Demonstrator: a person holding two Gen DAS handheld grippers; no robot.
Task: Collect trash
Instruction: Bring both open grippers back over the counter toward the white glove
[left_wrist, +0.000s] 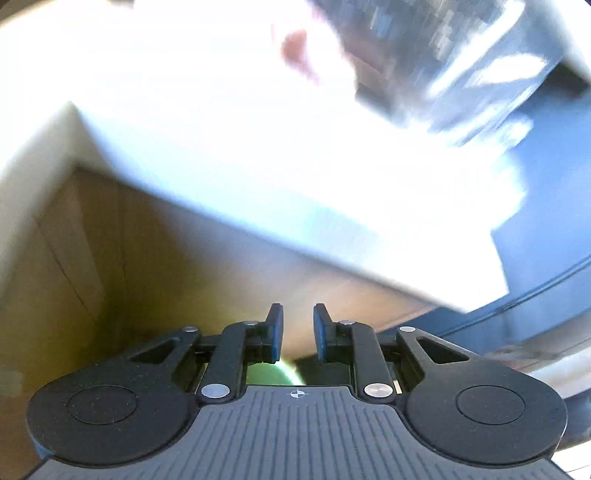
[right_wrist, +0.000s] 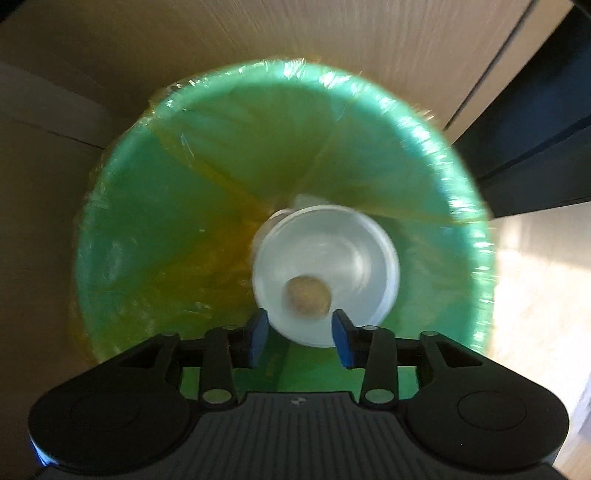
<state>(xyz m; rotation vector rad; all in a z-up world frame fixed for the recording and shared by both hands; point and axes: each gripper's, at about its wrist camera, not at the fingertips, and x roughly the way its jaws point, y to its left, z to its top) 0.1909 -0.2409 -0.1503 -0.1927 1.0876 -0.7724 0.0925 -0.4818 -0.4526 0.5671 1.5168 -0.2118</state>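
Green-lined round bin standing against wood-grain panels, white cup with brownish lump lying inside, white worktop above

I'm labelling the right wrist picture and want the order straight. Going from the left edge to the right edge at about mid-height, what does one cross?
Brown cardboard wall → green bin liner → white cup lying inside the liner → liner's right rim → sunlit pale floor.
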